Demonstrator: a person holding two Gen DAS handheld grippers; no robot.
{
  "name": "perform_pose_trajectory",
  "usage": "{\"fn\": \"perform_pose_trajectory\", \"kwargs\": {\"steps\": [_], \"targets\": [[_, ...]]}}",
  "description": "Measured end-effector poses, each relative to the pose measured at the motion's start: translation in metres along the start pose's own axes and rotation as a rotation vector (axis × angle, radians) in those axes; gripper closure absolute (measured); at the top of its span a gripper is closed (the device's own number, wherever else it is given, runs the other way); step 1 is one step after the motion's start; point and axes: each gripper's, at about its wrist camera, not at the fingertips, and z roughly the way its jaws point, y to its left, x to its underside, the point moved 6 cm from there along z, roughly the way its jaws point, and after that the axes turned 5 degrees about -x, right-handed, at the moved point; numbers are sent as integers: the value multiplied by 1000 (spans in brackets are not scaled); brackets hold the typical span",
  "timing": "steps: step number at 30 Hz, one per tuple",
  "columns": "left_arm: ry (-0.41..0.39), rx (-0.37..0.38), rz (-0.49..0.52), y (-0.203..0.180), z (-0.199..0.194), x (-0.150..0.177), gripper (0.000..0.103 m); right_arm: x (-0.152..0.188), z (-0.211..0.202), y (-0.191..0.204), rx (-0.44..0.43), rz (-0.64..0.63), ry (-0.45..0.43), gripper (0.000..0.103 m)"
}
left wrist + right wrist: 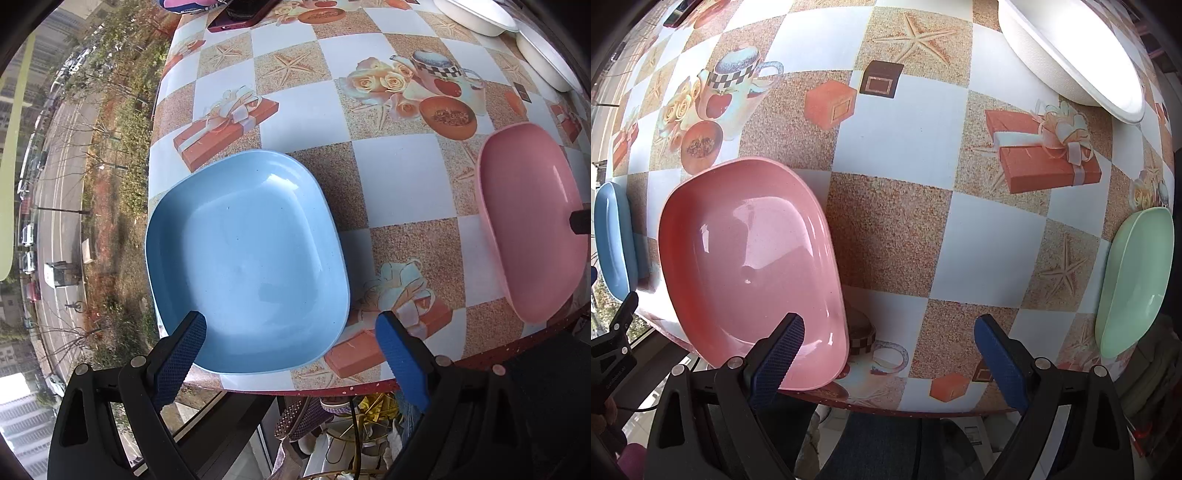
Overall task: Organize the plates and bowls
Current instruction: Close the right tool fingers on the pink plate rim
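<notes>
A blue square plate (247,254) lies on the patterned table at its front left corner. My left gripper (291,332) is open just above the plate's near edge, its left finger over the rim. A pink plate (746,266) lies to the right of the blue one and shows in the left wrist view (532,229) too. My right gripper (890,336) is open at the pink plate's near right edge, left finger over the rim. A green plate (1130,284) lies at the far right. The blue plate shows at the left of the right wrist view (613,236).
White bowls (476,14) (546,59) stand at the table's back right; one shows in the right wrist view (1071,55). A dark phone (236,14) lies at the back left. The table's front edge (923,410) is close below both grippers. A window is left of the table.
</notes>
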Motion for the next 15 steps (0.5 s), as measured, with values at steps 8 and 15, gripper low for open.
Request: {"fn": "perform_pose_trajectory", "kwargs": {"steps": [8, 15], "targets": [[15, -107, 35, 21, 28, 1, 8, 1, 0, 4, 6, -10, -1, 9], [-4, -103, 23, 39, 31, -9, 8, 0, 0, 2, 4, 10, -7, 9]]}}
